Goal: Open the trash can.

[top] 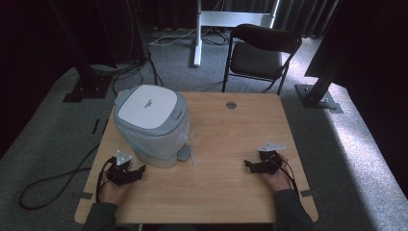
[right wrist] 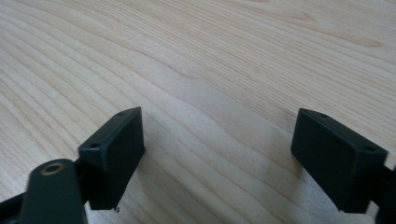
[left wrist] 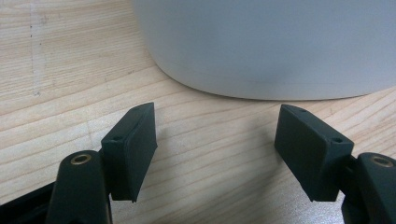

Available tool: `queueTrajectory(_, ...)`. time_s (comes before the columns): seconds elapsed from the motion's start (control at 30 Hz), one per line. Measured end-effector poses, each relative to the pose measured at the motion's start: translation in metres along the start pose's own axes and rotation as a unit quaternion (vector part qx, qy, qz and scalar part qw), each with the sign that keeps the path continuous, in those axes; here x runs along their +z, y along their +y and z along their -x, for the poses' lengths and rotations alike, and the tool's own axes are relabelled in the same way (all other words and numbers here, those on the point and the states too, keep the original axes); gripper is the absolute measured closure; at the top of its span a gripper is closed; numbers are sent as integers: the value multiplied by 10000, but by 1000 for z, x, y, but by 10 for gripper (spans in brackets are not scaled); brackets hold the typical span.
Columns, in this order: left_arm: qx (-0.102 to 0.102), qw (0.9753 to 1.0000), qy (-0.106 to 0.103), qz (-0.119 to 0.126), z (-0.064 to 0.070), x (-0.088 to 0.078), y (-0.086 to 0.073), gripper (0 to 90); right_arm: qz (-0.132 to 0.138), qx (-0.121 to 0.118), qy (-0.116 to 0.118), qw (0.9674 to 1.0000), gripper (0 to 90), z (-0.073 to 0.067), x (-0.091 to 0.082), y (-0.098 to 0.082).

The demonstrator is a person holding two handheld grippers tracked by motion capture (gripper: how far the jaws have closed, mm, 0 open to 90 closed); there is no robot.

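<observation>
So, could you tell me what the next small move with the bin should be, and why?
Probably ease the left gripper forward to the grey bin: its jaws are open, empty, and just short of the bin's base wall, while the right gripper rests open farther off.

bin [left wrist: 280,42]: top cut off | lid [top: 149,106] marking: too small to read

Grey bin [top: 151,126] w/ white lid [top: 148,106], light woodgrain table [top: 226,144].
</observation>
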State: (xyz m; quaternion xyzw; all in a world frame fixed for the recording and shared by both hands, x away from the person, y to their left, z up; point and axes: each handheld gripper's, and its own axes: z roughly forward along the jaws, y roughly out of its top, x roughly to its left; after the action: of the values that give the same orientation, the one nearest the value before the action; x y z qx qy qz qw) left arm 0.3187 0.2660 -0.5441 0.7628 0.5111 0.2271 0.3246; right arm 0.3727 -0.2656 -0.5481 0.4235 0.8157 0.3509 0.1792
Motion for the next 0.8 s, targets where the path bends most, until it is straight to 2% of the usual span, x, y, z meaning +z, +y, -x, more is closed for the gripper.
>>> queueTrajectory(0.17,-1,10000,-3,1,0,0,0,296,-50,56,-47,10000,267,0,-4,1)
queueTrajectory(0.3,1,10000,-6,1,0,0,0,296,-77,82,19,9999,289,-2,-6,3)
queueTrajectory(0.33,-6,10000,4,8,0,0,0,296,-48,28,-14,10000,325,-5,-9,6)
queueTrajectory(0.4,-7,10000,8,3,0,0,0,296,-55,-13,20,10000,339,-7,-11,9)
queueTrajectory(0.6,-10,10000,13,6,0,1,1,295,77,2,112,9999,368,-11,-21,21)
queueTrajectory(0.77,-7,10000,13,6,0,1,1,294,160,-58,70,9998,395,-14,-28,32)
queueTrajectory(0.8,-5,10000,14,3,0,1,1,294,265,-23,139,9996,412,-15,-33,40)
